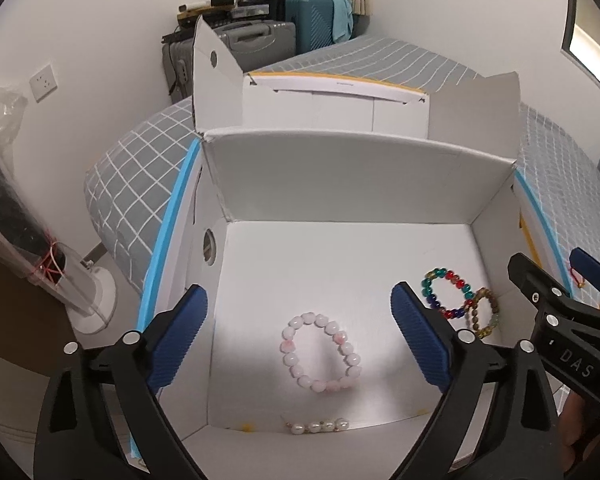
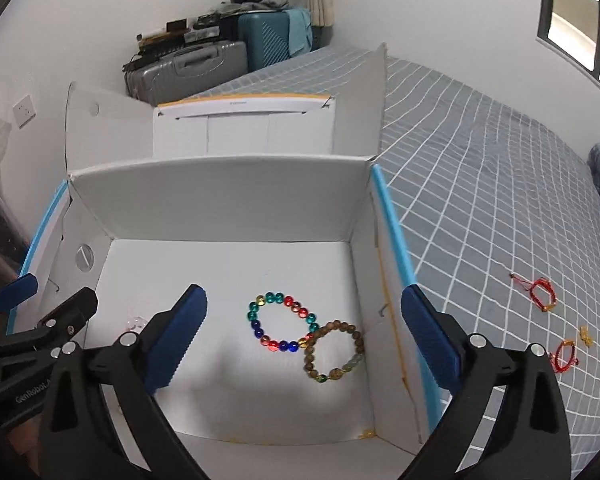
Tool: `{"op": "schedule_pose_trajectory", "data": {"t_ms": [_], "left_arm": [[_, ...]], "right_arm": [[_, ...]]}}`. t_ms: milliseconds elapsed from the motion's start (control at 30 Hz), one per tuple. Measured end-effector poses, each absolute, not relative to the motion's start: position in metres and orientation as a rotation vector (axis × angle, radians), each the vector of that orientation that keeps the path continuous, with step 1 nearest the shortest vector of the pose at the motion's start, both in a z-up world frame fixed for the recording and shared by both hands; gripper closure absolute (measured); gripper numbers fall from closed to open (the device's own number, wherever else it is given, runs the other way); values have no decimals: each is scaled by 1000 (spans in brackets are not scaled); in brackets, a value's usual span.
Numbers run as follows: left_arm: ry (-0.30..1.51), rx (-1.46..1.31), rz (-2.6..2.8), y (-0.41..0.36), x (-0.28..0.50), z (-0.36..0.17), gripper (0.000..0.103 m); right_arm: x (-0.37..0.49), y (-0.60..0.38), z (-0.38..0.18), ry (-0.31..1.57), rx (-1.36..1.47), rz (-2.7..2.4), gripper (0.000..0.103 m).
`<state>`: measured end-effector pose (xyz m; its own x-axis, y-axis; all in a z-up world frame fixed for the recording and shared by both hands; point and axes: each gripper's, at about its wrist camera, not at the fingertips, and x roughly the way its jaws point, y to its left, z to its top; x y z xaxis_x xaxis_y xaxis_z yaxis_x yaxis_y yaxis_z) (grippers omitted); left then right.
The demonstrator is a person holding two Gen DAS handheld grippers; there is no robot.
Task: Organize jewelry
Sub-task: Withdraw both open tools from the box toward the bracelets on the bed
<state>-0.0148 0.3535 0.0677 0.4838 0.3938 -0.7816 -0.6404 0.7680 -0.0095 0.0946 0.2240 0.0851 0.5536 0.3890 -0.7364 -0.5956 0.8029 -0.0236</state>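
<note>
Inside the box (image 2: 236, 204) sit four bracelets – both claws, left (image 1: 298, 334) and right (image 2: 304, 330), spread empty above. Next I'd grab the red bracelets (image 2: 542, 290) at three o'clock on the bedspread (image 2: 480, 184).

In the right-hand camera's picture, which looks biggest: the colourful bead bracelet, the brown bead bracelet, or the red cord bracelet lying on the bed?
Largest to smallest as they look:
1. colourful bead bracelet and brown bead bracelet: near alike, overlapping in the white box; no ranking.
2. red cord bracelet on the bed, clearly smaller, though fisheye edge shrinkage may exaggerate this.
</note>
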Motion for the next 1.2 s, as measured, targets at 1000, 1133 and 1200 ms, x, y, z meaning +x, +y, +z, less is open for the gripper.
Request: {"op": "schedule_pose_trajectory", "data": {"t_ms": [1000,1133,1200], "left_arm": [[839,-141,330,143,76,87,6],[863,-112,258,105,85,76,6],[885,-106,214,88,89,69,6]], "right_arm": [[169,-19,110,767,-193,260,8],[192,-55,91,812,-184,208,8],[206,-73,79,837,-178,185,8]]}}
